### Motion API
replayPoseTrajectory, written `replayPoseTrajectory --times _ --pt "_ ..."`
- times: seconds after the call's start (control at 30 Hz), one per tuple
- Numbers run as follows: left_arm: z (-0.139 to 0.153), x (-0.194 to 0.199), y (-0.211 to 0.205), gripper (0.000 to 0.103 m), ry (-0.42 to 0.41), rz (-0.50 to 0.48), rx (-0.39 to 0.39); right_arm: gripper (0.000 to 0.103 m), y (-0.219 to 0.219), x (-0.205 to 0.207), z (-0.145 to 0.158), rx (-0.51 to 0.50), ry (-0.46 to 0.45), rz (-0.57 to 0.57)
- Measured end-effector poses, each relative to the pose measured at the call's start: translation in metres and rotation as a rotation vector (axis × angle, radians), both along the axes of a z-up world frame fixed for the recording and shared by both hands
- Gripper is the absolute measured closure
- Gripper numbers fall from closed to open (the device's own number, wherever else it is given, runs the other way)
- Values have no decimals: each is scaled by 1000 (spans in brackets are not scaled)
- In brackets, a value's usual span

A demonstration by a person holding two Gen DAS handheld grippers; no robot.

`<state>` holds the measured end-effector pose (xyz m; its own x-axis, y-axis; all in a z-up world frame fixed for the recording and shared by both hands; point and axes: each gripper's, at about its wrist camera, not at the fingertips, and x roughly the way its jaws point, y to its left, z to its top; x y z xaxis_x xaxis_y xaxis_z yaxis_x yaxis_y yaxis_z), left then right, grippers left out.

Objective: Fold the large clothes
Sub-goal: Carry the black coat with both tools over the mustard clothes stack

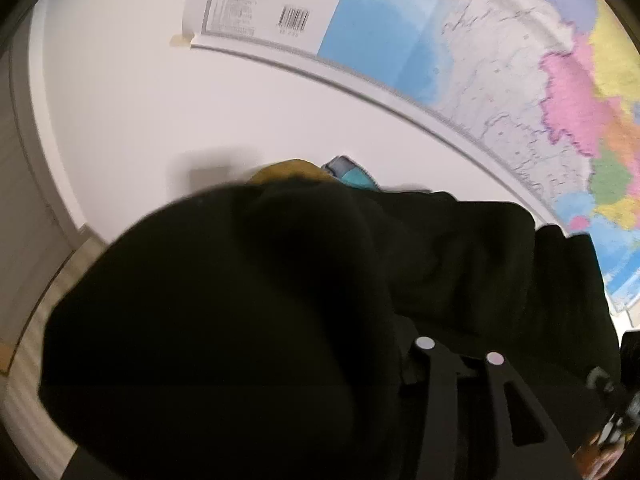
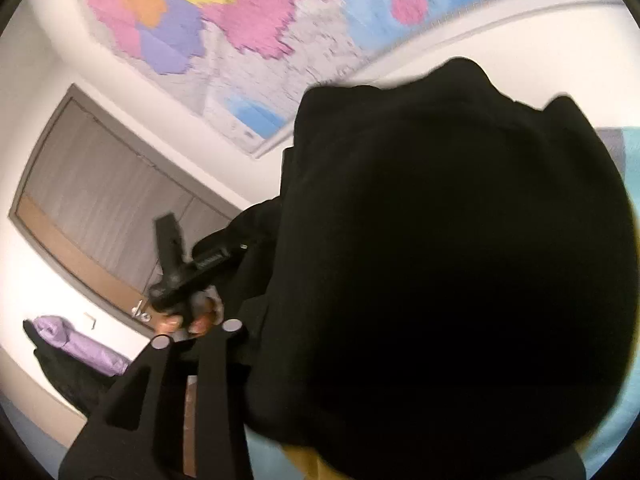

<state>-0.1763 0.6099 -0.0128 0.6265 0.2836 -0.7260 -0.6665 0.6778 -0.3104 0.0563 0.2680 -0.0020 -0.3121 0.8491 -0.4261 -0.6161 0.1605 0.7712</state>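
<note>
Your left gripper (image 1: 460, 350) is lifted toward the wall map (image 1: 480, 60), its tips close together with the black garment (image 1: 240, 300) bunched against them; whether it is clenched on cloth you cannot tell. Right of that, your right gripper (image 2: 196, 334) points below the map, tips also near-closed beside the garment, grasp unclear.

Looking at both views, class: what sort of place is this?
Probably a room in a home or dormitory: a wall map taped to a white wall, a wooden door, and a black garment lifted for folding.
</note>
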Motion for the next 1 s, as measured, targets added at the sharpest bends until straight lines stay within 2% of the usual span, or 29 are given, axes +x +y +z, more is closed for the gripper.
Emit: replayPoseTrajectory --times 0.1,0.2,0.27,0.3,0.33,0.4,0.5,0.57,0.63,0.7,0.77,0.8,0.83,0.87,0.93,0.97,1.0 --pt "6 -3 -4 56 -7 -12 24 46 -28 7 19 11 -59 -38" --pt "5 -5 -5 54 2 -12 27 46 -44 20 18 15 -15 -89" --pt "9 -3 -8 47 36 9 68 63 -47 23 15 -11 -2 -110" --pt "10 -3 -7 45 48 18 83 78 -50 22 15 3 13 -114" --pt "12 -4 -10 45 63 27 99 89 -55 24 16 14 10 -109" --pt "20 -9 -18 44 75 37 139 93 -63 18 21 28 2 -109" --pt "43 -25 -34 30 98 93 249 97 -72 4 26 44 -34 -100" --pt "60 -38 -43 22 78 129 321 97 -72 -6 15 -5 -40 -64" --pt "74 -47 -53 20 37 127 342 97 -74 -9 13 -45 -79 -54" --pt "80 -48 -63 20 12 74 350 94 -80 -12 15 -62 -99 -31" --pt "79 -41 -78 19 17 19 379 91 -86 -17 28 -64 -167 -20" --pt "77 -37 -82 19 14 -7 373 85 -87 -20 34 -59 -193 -5" --pt "73 -32 -84 19 10 -33 354 71 -88 -26 45 -54 -240 8" --pt "70 -29 -87 19 10 -45 338 68 -90 -32 56 -35 -299 17" --pt "60 -15 -92 19 26 -70 345 67 -90 -43 77 1 -410 21" --pt "58 -11 -95 19 29 -78 344 65 -87 -45 86 22 -449 7" --pt "55 -6 -97 19 29 -92 332 59 -81 -45 92 40 -464 -1"
